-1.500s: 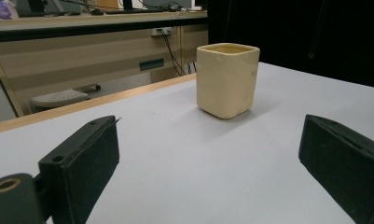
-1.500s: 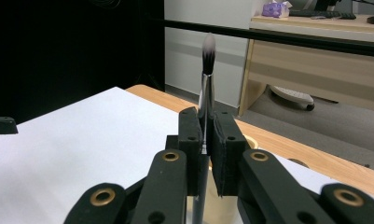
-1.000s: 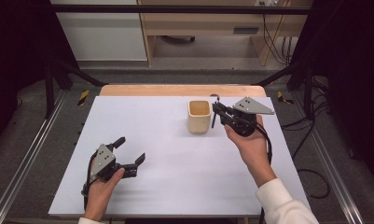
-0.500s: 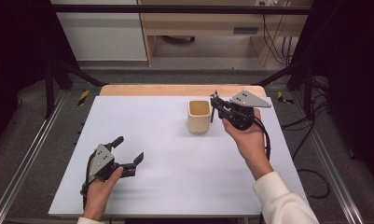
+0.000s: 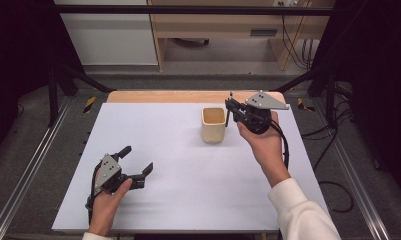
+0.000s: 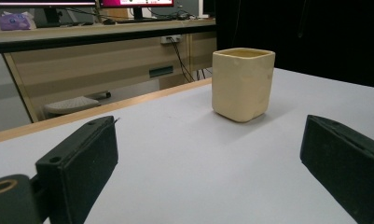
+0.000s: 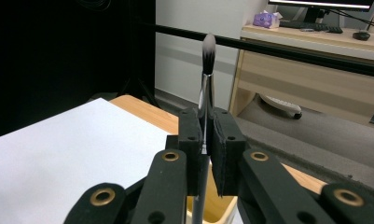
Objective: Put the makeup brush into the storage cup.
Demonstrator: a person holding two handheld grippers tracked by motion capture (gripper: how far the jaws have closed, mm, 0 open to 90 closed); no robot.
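Right tool [image 5: 230,106] shifted; upright brush [image 7: 207,84], cream cup [image 5: 213,125].

Cup [image 5: 213,125]: cream-yellow, plain, tan inside. Table [image 5: 188,190]: white top, pale wood strip along far edge. Brush [image 7: 207,79]: grey-white tip darkening downward, silver ferrule. Right gripper [image 7: 203,140]: black jaws, brass rivets, grey plate. Sleeve [image 5: 300,215]: white.

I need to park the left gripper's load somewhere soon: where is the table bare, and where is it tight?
The white table is bare between the open left gripper and the cream cup, and along its left edge. It is tight at the far right, where the right gripper holds a brush beside the cup.
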